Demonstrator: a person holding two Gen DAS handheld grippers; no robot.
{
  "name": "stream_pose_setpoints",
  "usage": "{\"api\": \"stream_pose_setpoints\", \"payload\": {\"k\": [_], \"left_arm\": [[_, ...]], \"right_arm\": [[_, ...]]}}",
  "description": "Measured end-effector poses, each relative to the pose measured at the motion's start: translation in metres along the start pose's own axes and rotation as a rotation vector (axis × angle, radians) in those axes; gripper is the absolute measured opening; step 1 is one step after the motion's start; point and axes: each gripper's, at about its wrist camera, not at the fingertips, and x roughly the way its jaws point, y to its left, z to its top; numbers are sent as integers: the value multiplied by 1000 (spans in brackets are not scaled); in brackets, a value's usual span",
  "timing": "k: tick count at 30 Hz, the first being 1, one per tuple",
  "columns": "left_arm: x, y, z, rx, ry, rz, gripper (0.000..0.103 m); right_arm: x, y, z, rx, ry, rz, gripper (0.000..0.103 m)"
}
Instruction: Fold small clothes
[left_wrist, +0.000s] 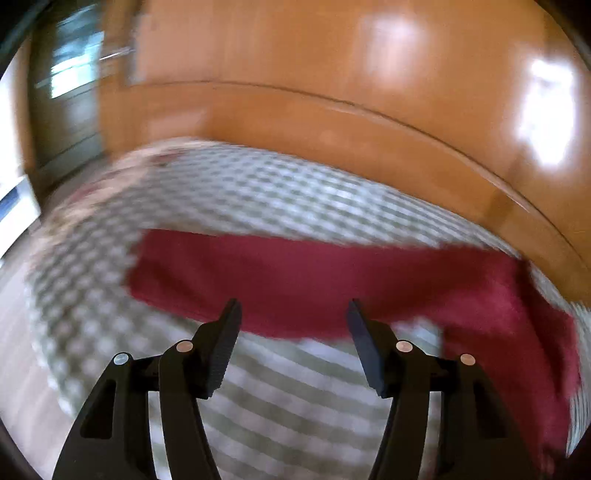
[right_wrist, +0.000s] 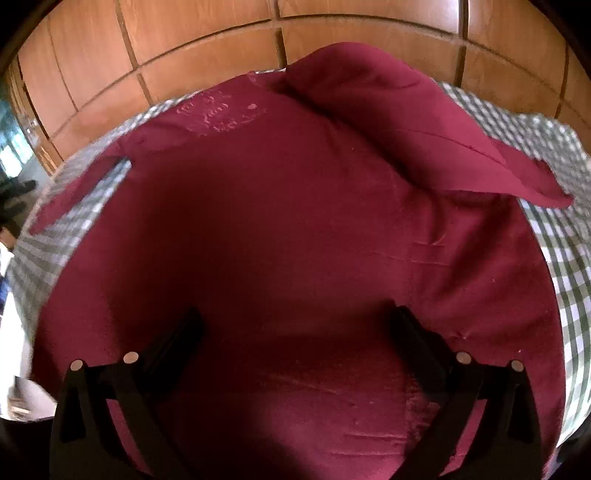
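Note:
A dark red garment lies spread on a green-and-white checked cloth. In the right wrist view it fills most of the frame, with one sleeve folded over at the upper right and a faint print near its top. My right gripper is open and empty just above the garment's lower part. In the blurred left wrist view a long red sleeve or edge runs across the checked cloth. My left gripper is open and empty, its tips at the near edge of that red strip.
A wooden panelled wall stands right behind the cloth-covered surface. In the left wrist view the same orange wood is behind, with a dark doorway or window at the far left.

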Motion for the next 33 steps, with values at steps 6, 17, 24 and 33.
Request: {"api": "stream_pose_setpoints", "payload": {"k": [6,17,24,33], "left_arm": [[-13,-119,-62,260,98,-282,58],[13,-192,-129,458,239,-343,62],[16,-193,-131,467,241,-326,68],[19,-192,-133,457,232,-334,71]], "right_arm": [[-47,-101,16,349,-114,81,68],[-30,-285,49,840,-223,-1,53],[-14,-308,107,736,-187,-131,7],[-81,-371,154,662,-366,-437,7]]}}
